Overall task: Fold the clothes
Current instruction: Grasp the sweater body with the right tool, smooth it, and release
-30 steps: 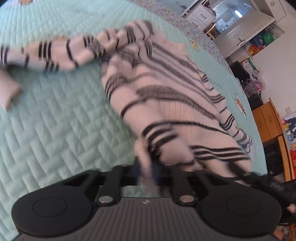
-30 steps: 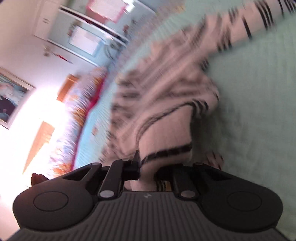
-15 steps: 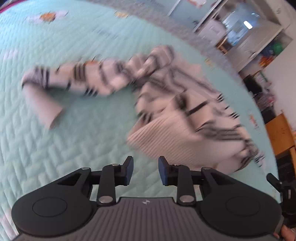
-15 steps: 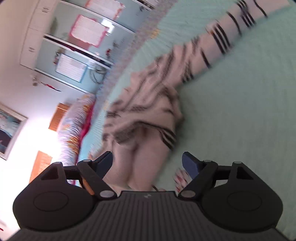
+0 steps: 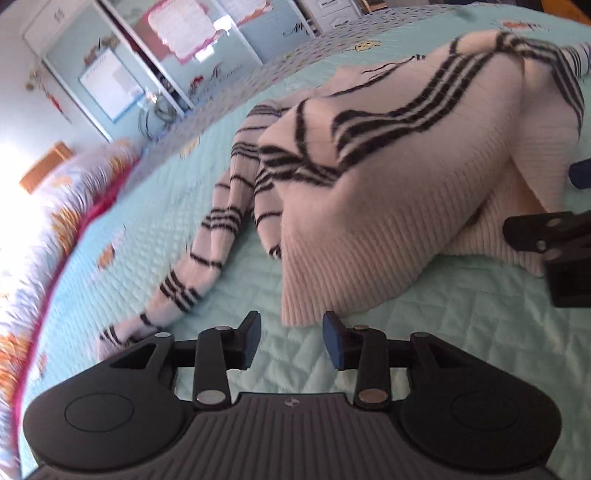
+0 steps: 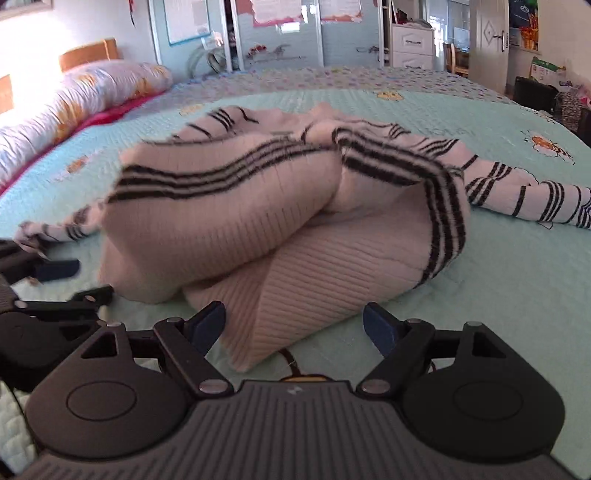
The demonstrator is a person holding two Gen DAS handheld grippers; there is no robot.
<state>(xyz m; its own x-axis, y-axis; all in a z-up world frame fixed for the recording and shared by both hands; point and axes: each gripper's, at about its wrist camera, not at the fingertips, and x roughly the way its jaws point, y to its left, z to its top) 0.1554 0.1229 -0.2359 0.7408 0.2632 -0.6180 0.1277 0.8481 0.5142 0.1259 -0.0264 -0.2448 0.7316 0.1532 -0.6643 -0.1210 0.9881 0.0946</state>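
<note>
Both grippers have just released the cream black-striped knit sweater (image 6: 258, 206); it lies crumpled mid-frame. Left gripper (image 5: 290, 338) opening, empty; right gripper (image 6: 295, 328) wide, unclamped. Folding barely begun.

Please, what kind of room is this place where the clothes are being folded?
Most likely a bedroom in a home. The striped sweater lies on a wide bed with a quilted mint bedspread, a long flowered pillow lies along its far side, and a wardrobe with sliding doors stands behind it.
</note>
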